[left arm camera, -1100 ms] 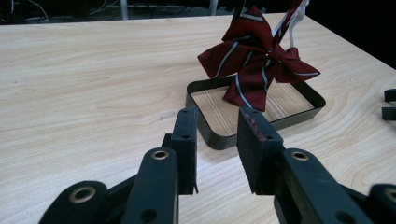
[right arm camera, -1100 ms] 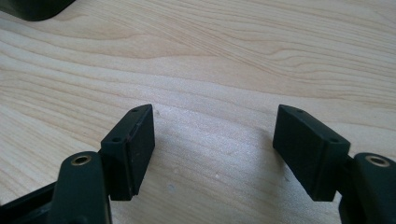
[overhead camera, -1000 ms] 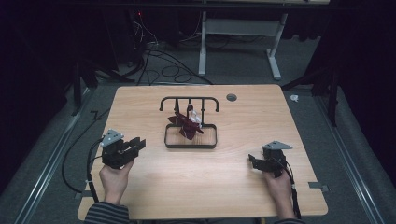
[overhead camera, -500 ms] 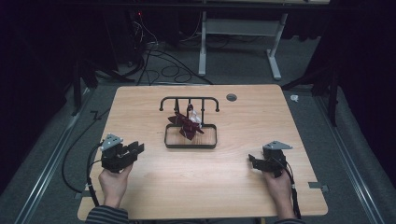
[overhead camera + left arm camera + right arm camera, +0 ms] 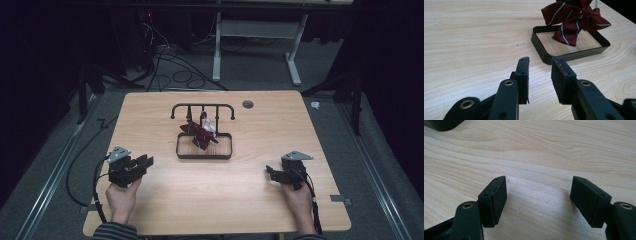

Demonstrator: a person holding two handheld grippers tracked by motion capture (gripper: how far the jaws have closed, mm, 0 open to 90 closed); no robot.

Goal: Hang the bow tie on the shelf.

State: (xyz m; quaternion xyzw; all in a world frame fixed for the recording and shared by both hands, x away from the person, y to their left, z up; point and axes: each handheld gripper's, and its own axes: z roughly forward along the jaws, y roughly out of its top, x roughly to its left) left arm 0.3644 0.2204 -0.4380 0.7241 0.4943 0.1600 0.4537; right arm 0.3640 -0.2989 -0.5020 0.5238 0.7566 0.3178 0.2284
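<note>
Both tools empty: left tool (image 5: 539,65) narrowly parted, right tool (image 5: 539,185) wide.

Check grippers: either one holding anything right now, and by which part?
Nothing is held. The left gripper and right gripper are both open over bare table, clear of the striped bow tie in its rack.

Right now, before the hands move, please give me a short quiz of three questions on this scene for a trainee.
1. True or false: the left gripper holds the bow.
2. Which gripper has its jaws wider apart: left or right?
3. The bow hangs over what? A) the tray B) bare table C) the floor

Key: 1 false, its jaws are apart and empty. 2 right. 3 A.
</note>
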